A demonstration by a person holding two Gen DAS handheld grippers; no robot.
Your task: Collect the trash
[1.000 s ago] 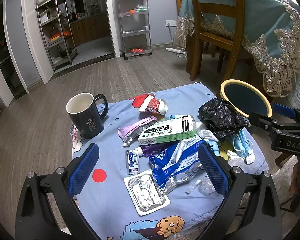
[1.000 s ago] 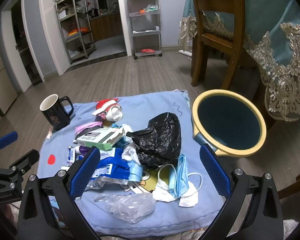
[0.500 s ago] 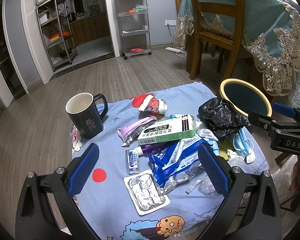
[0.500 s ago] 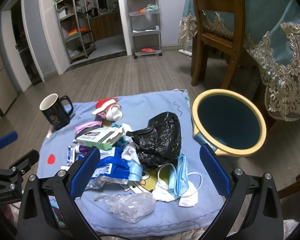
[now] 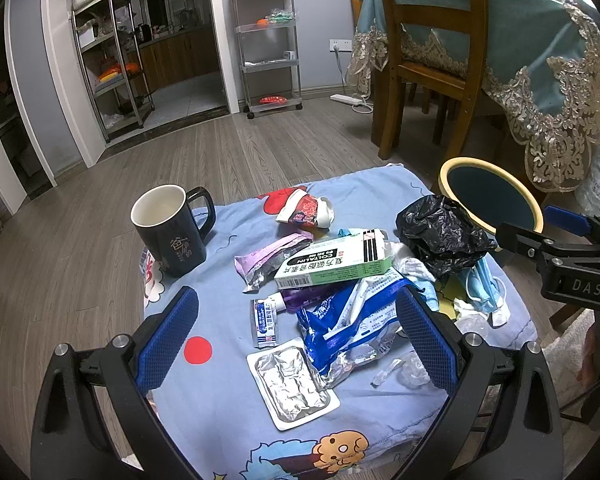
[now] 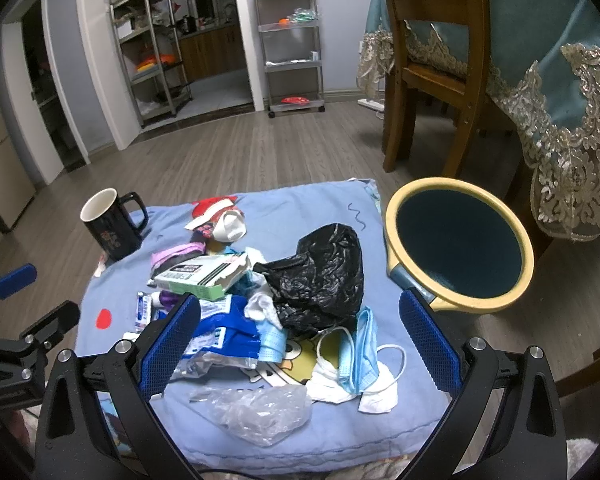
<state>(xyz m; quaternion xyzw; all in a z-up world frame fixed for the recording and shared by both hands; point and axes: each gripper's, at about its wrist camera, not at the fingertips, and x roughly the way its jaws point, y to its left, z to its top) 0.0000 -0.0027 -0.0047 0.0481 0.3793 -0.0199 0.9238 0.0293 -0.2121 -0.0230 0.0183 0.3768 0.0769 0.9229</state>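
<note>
Both grippers, left [image 5: 296,332] and right [image 6: 298,336], are held spread wide, nothing gripped, low over the near edge of the cloth [image 6: 308,204]. Trash is heaped mid-cloth, left of the bin [image 6: 458,244]: black bag [image 6: 320,276], box [image 5: 334,264], blue wrapper [image 5: 348,328], foil blister [image 5: 290,384], masks [image 6: 362,356], clear film [image 6: 260,404]. All is judged light, soft, crumply. The bag is best pinched at a top fold; the box across its narrow sides. The mug [image 5: 170,236] is judged not trash.

Ahead of the left gripper [image 5: 296,336], with its blue pads, lie a silver foil blister pack [image 5: 290,384], a blue-and-white wrapper [image 5: 348,320] and a green-and-white medicine box [image 5: 334,266]. Left stands a black mug [image 5: 170,236], white inside. Cloth [image 5: 220,412]: pale blue, cartoon-printed, red dot.
</note>
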